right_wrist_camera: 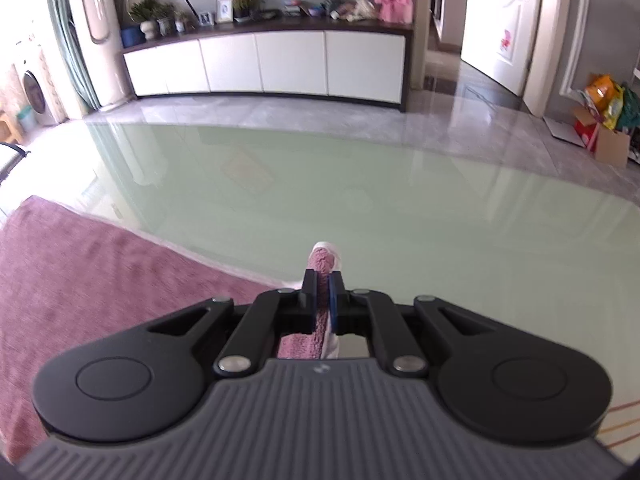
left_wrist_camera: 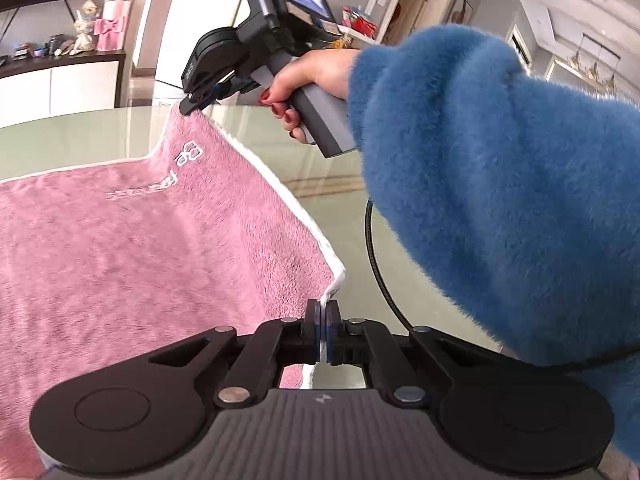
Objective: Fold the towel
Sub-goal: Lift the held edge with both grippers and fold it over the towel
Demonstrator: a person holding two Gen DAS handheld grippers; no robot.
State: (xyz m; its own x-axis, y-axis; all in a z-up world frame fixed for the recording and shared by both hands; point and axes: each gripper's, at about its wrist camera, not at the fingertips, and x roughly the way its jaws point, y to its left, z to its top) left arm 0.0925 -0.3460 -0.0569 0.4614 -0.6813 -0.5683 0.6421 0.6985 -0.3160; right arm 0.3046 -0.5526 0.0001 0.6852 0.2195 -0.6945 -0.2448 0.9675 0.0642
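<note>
A pink towel (left_wrist_camera: 132, 248) with a white border and white embroidered lettering lies spread on the glass table (left_wrist_camera: 72, 136). My left gripper (left_wrist_camera: 323, 310) is shut on the towel's near right corner. In the same view my right gripper (left_wrist_camera: 190, 106) is shut on the far right corner, and a hand in a blue fuzzy sleeve (left_wrist_camera: 500, 184) holds it. Between the two corners the right edge is lifted off the table. In the right wrist view the right gripper (right_wrist_camera: 323, 278) pinches a pink fold with white trim, and the rest of the towel (right_wrist_camera: 92, 280) lies to the left.
The pale green glass table (right_wrist_camera: 380, 200) stretches ahead and to the right. A black cable (left_wrist_camera: 374, 256) hangs beside the sleeve. Beyond the table are a white sideboard (right_wrist_camera: 272, 64) with plants and pink gift boxes, a white door (right_wrist_camera: 504, 28) and bags on the floor (right_wrist_camera: 604, 120).
</note>
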